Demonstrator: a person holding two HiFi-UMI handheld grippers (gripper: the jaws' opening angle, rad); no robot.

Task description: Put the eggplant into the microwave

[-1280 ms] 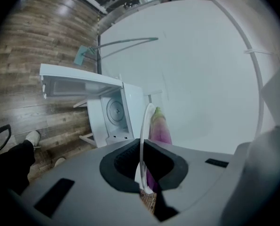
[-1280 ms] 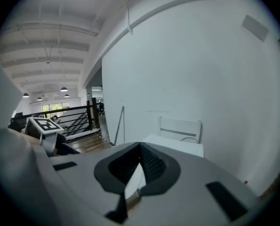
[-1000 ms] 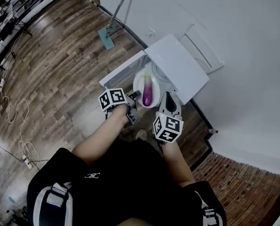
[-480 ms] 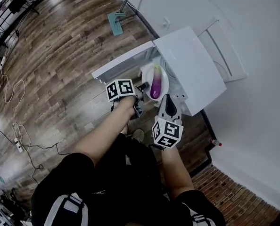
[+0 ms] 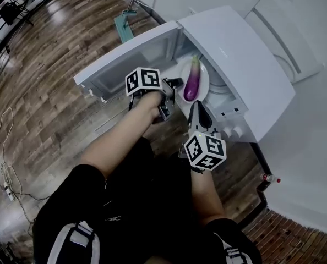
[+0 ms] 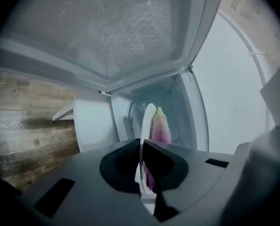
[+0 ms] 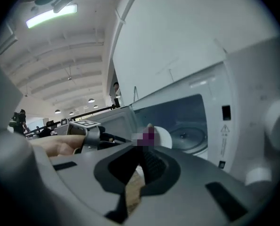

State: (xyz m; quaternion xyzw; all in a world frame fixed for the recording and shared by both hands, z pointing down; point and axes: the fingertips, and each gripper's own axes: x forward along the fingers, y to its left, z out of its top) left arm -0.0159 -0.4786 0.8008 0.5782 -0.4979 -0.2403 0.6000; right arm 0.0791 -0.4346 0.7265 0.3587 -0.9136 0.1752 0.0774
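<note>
A purple eggplant (image 5: 191,81) lies on a white plate (image 5: 203,82) held at the mouth of the white microwave (image 5: 246,65), whose door (image 5: 130,54) stands open to the left. My left gripper (image 5: 173,88) is shut on the plate's left rim. In the left gripper view the plate (image 6: 144,126) shows edge-on between the jaws, with the eggplant (image 6: 160,126) on its right face. My right gripper (image 5: 196,108) grips the plate's near rim. In the right gripper view the plate (image 7: 165,136) sits just past the gripper (image 7: 141,150), with the glass turntable (image 7: 189,136) behind it.
The microwave stands low on the wooden floor (image 5: 48,65) against a white wall. A mop (image 5: 124,23) leans on the wall behind the door. A small red-capped bottle (image 5: 269,178) stands at the right, and cables (image 5: 4,175) trail at the left. People (image 7: 21,119) stand far off.
Both grippers have come down and forward with the plate and eggplant. The plate has moved from in front of the microwave to its open mouth, and the microwave looms larger.
</note>
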